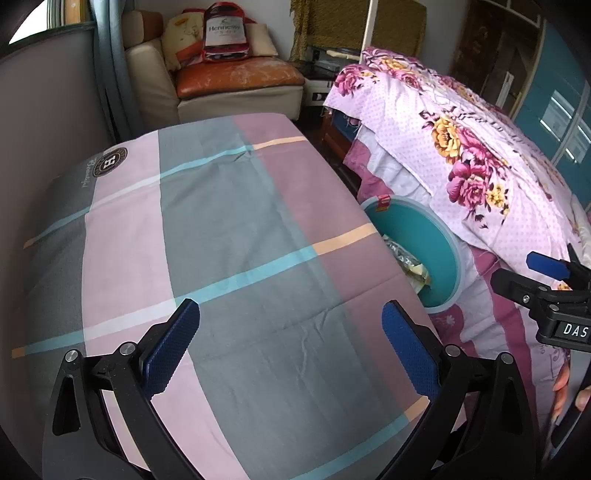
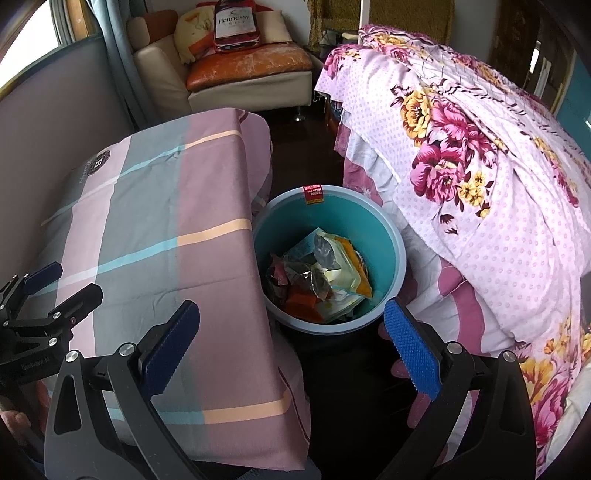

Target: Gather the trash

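Observation:
A teal bucket [image 2: 384, 251] stands on the floor between the plaid-covered table [image 2: 155, 221] and the floral bed [image 2: 480, 166]. It holds several crumpled snack wrappers [image 2: 325, 273]. In the left wrist view the bucket [image 1: 432, 236] is partly hidden behind the table edge. My right gripper [image 2: 291, 332] is open and empty, above the near rim of the bucket. My left gripper [image 1: 291, 332] is open and empty over the plaid cloth [image 1: 221, 240]. Each gripper shows at the edge of the other's view: the right one [image 1: 546, 273], the left one [image 2: 55, 284].
A beige armchair [image 2: 251, 62] with an orange cushion and a Hennessy bag [image 2: 234, 22] stands at the back. A grey wall [image 1: 44, 103] and curtain are on the left. Dark floor [image 2: 351, 369] shows in front of the bucket.

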Motion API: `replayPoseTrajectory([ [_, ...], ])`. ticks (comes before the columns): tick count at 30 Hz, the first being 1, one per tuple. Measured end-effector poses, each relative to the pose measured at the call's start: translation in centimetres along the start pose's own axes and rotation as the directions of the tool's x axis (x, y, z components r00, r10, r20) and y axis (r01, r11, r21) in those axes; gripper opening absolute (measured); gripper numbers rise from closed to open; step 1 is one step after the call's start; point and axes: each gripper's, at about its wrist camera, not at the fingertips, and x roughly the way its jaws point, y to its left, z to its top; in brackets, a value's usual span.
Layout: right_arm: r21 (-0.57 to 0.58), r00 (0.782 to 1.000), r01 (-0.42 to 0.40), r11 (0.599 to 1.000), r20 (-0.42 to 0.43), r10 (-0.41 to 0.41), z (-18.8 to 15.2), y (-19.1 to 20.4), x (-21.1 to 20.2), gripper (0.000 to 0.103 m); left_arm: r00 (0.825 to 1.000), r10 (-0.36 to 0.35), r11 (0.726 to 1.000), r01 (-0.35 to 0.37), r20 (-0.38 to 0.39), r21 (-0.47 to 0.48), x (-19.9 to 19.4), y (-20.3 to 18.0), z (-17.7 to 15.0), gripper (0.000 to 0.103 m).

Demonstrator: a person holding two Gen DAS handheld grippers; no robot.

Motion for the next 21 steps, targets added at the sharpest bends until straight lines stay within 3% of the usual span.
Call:
replayPoseTrajectory([
  [21, -0.003, 1.000, -0.003, 1.000, -0.021, 0.003, 0.7, 0.1, 1.6, 0.096, 1.000, 0.006, 1.000, -0.006, -0.013, -0.010, 1.1, 0.7, 0.3, 0.099],
])
